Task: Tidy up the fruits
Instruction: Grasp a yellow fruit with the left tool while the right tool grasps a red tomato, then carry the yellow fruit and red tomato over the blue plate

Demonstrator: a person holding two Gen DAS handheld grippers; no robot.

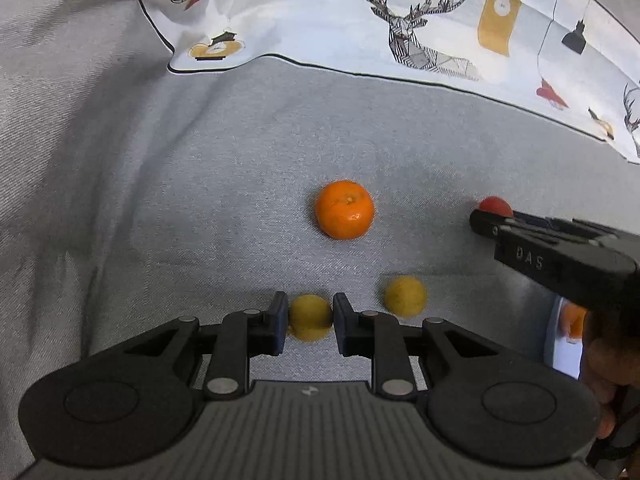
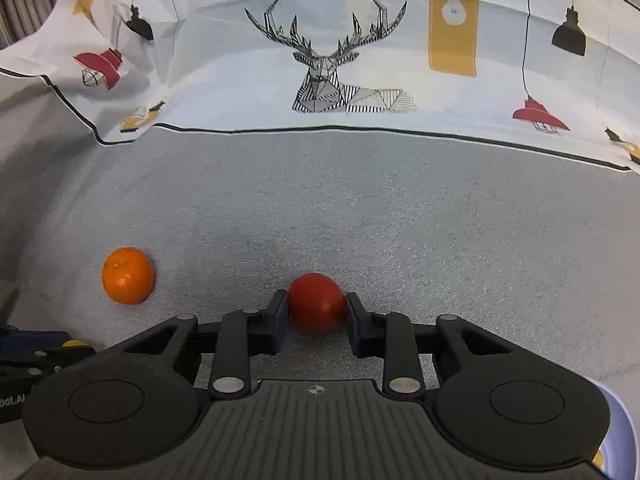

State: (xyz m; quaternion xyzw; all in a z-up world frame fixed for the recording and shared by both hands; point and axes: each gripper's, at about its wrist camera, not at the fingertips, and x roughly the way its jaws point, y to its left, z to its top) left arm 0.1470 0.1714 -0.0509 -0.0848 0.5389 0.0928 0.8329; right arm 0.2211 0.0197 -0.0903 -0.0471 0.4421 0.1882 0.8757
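Observation:
My left gripper (image 1: 310,316) is shut on a small yellow fruit (image 1: 309,314) low over the grey cloth. A second yellow fruit (image 1: 405,296) lies just to its right. An orange mandarin (image 1: 345,209) sits further ahead; it also shows in the right wrist view (image 2: 128,275) at the left. My right gripper (image 2: 316,312) is shut on a red tomato (image 2: 316,303) resting on the cloth. In the left wrist view the right gripper (image 1: 486,220) enters from the right with the tomato (image 1: 496,205) at its tip.
A grey cloth (image 2: 440,232) covers the surface. A printed white cloth (image 2: 328,60) with a deer and lamps lies across the back. A pale container edge (image 1: 560,344) with an orange fruit (image 1: 574,320) inside shows at the right, and also in the right wrist view (image 2: 618,436).

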